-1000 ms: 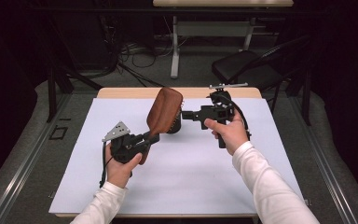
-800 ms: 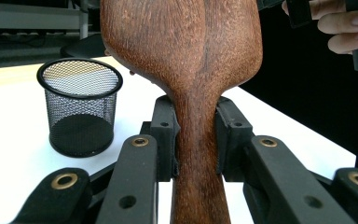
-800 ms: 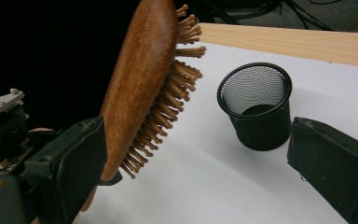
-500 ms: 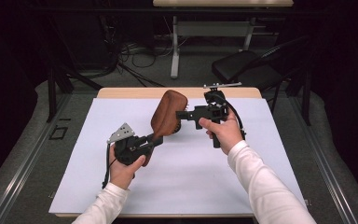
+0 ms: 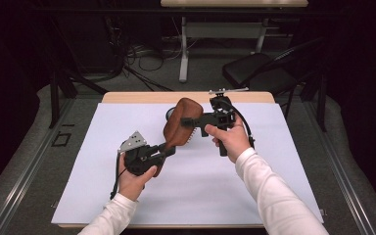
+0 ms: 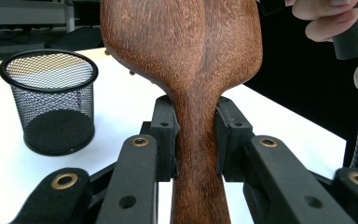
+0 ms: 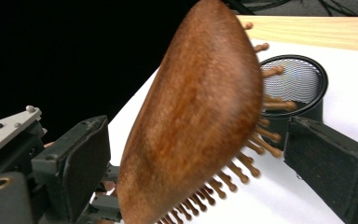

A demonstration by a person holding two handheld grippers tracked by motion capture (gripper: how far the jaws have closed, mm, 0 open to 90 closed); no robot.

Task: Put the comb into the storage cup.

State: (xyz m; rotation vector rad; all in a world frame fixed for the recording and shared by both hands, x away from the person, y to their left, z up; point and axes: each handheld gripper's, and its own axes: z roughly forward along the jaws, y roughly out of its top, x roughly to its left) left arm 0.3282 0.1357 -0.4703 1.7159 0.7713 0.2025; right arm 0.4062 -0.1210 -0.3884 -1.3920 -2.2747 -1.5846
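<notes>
Holding the brush (image 5: 181, 123) aloft at frame centre in the high view, the left gripper (image 5: 165, 149) clamps the handle; the left gripper view shows both pads pressed against the narrow neck. The right gripper (image 5: 190, 122) stands wide around the brush head, and its jaws have just been closing slightly. In the right gripper view the head (image 7: 196, 116) sits between the jaws with a gap on each side, the bristles facing the right-hand jaw.

Risks:
- If the right jaws close on the bristle side, the pins may bend or the head may twist in the left grip.
- If the left gripper releases before the right pads seat, the brush is likely to drop onto the white mat (image 5: 103, 147).
- A tilted head could slip across the smooth wooden back.

Limits of view:
- The mesh cup (image 6: 49, 100) is mostly hidden behind the brush in the high view.
- The handle end is cut off at the lower edge of the left gripper view.
- Contact at the right pads is hard to confirm.
</notes>
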